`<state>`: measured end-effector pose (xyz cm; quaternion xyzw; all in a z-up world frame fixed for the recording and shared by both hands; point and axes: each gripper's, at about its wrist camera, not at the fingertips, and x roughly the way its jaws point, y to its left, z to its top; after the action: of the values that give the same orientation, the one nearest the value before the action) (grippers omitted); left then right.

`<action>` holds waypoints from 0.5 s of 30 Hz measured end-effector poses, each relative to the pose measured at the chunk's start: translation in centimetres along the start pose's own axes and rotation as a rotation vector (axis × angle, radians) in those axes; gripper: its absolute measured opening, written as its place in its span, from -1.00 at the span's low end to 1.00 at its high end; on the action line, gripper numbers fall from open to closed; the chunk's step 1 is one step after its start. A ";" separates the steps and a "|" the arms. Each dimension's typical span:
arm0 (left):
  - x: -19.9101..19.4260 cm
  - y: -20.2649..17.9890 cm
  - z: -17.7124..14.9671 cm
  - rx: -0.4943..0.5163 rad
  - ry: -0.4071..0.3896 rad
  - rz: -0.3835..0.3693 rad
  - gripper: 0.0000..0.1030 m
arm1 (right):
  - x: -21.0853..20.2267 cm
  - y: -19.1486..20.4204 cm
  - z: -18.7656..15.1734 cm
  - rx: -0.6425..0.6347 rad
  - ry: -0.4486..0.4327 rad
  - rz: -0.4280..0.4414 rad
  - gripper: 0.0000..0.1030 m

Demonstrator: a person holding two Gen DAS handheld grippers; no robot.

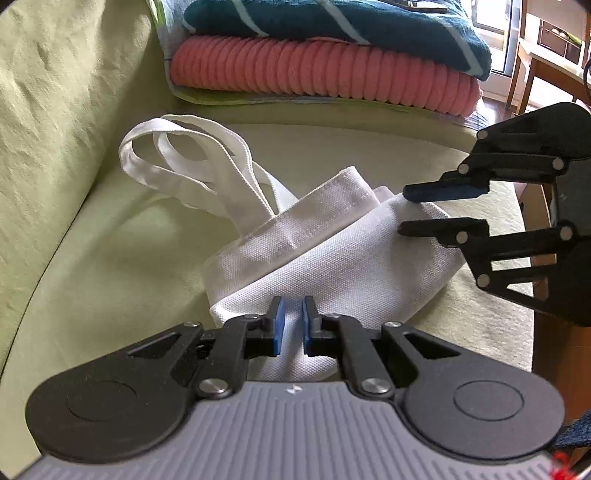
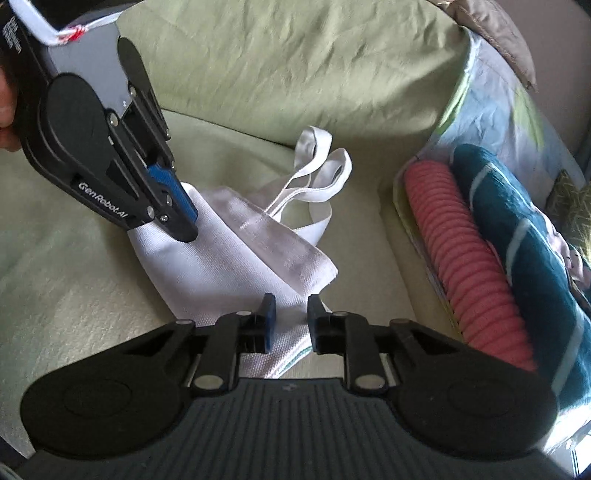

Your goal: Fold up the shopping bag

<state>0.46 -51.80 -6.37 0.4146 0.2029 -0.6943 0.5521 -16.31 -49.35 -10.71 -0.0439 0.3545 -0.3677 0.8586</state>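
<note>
Right wrist: hand (image 2: 5, 99) behind left tool (image 2: 184, 218), unseen elsewhere.

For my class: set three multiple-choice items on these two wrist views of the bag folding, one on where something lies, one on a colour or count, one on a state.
1. Where does the white shopping bag lie?
A. on the green-covered sofa seat
B. on a wooden floor
C. atop the stacked towels

2. What colour is the ribbed folded towel?
A. yellow
B. pink
C. black

3. How do the right gripper fingers stand?
A. shut flat together
B. parted, with bag cloth between them
C. holding a towel

Answers: 1 A, green cover shows all round the bag. 2 B, it lies pink beneath the teal striped towel. 3 B, the left wrist view shows a gap with white cloth in it.
</note>
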 end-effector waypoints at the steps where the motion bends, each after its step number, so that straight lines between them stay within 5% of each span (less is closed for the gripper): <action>1: 0.0 -0.1 0.0 0.001 -0.001 0.003 -0.83 | -0.1 -0.2 -0.1 0.005 -0.003 0.007 -0.65; 15: 0.0 -0.3 0.0 0.001 -0.004 0.019 -0.83 | -0.9 -0.3 -1.1 0.026 -0.025 0.029 -0.64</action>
<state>0.22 -51.65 -6.40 0.4155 0.1977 -0.6898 0.5590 -17.69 -48.79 -10.92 -0.0321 0.3398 -0.3592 0.8686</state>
